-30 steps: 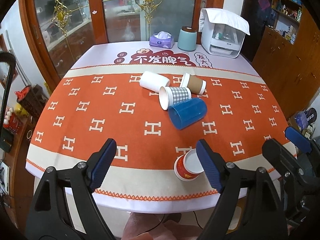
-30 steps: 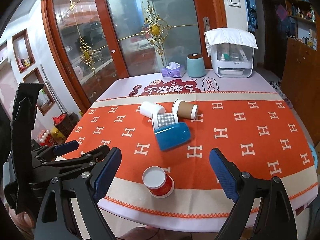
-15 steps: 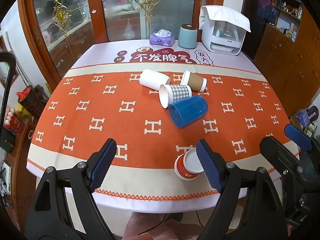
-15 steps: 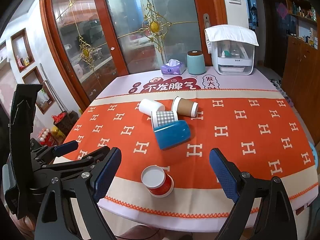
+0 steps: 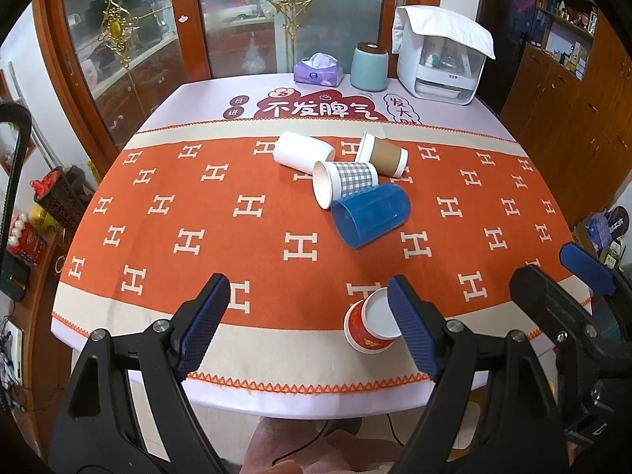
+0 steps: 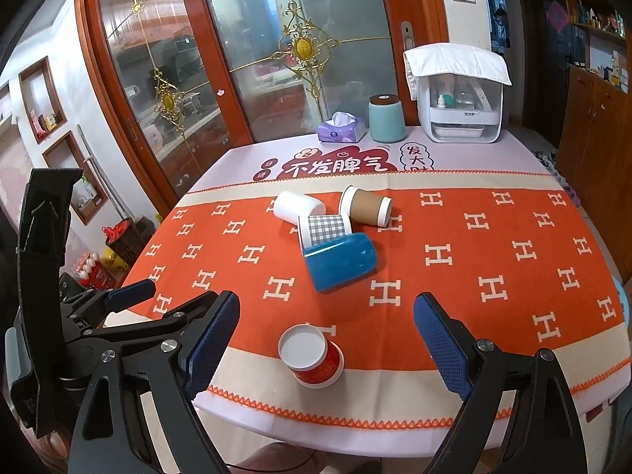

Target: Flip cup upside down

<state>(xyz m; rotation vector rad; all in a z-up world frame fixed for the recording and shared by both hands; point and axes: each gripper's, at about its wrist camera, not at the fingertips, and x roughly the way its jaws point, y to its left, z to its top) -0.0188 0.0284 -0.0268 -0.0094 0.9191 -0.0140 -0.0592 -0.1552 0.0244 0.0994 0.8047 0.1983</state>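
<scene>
A red paper cup (image 5: 367, 330) (image 6: 314, 357) stands upside down near the table's front edge. Behind it lie a blue plastic cup (image 5: 369, 213) (image 6: 339, 260), a checked paper cup (image 5: 343, 181) (image 6: 324, 229), a white cup (image 5: 302, 152) (image 6: 298, 205) and a brown-sleeved cup (image 5: 383, 154) (image 6: 365, 205), all on their sides. My left gripper (image 5: 312, 320) is open and empty, held before the table edge; its right finger overlaps the red cup in its view. My right gripper (image 6: 328, 339) is open and empty, with the red cup between its fingers in its view.
The table carries an orange H-patterned cloth (image 5: 197, 213). At the back stand a purple tissue box (image 5: 318, 71), a teal canister (image 5: 369, 67) and a white appliance (image 5: 442, 63). Glass doors are behind; wooden cabinets stand at the right.
Both grippers have drifted slightly; the view has shifted a little. The cups have not moved.
</scene>
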